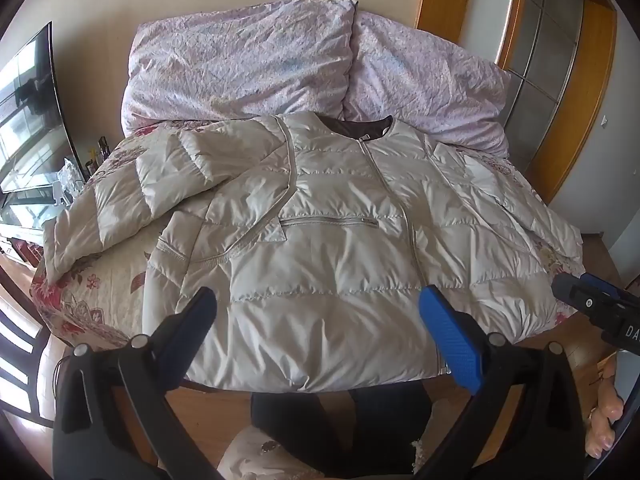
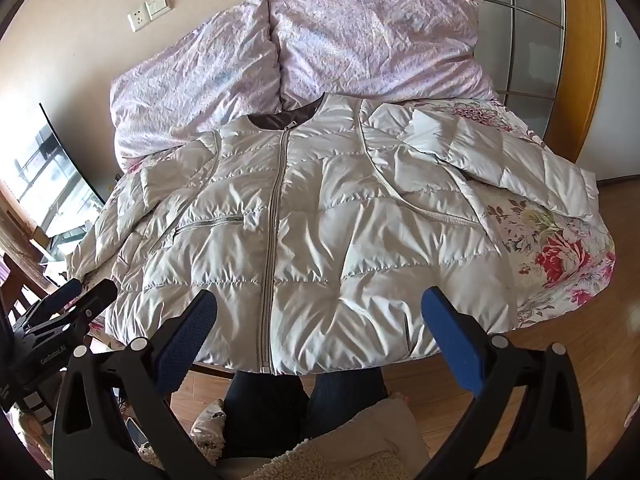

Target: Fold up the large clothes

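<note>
Both tongs, left (image 1: 318, 334) and right (image 2: 320, 334), hang wide apart and empty over the near hem of the jacket (image 2: 312, 224), which lies zipped, front-up on the bed (image 2: 560, 264), collar away, each sleeve nearer its own tongs.

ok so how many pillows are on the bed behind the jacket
2. One pillow lies on the left at the head of the bed, the other pillow beside it on the right, both just behind the jacket collar. More could be hidden beneath.
</note>
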Demonstrator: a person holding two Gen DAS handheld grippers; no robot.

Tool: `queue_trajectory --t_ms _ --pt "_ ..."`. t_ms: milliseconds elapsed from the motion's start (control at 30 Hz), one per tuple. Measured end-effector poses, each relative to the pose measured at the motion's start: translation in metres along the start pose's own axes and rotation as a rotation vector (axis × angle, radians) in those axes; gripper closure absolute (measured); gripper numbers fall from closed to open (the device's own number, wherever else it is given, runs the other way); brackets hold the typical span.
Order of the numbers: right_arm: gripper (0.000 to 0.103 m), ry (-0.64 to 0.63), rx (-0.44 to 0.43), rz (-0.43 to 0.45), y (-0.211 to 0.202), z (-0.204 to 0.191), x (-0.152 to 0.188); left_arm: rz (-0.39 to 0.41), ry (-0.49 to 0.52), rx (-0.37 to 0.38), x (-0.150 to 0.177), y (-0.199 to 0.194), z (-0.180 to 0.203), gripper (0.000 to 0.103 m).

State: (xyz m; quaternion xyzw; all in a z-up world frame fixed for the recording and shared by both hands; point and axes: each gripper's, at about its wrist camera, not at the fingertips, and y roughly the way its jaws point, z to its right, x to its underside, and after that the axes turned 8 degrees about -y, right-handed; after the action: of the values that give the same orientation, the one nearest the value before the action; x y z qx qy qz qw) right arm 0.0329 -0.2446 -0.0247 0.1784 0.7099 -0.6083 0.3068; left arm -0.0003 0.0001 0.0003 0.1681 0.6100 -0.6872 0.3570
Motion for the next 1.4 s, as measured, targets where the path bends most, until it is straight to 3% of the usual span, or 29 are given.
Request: queue_trajectory --t_ms 1400 --pt "0.001 0.002 -0.005 0.000 0.0015 0.0038 -0.0032 -0.005 0.005 -0.007 0.0000 0.0003 0.0003 0.003"
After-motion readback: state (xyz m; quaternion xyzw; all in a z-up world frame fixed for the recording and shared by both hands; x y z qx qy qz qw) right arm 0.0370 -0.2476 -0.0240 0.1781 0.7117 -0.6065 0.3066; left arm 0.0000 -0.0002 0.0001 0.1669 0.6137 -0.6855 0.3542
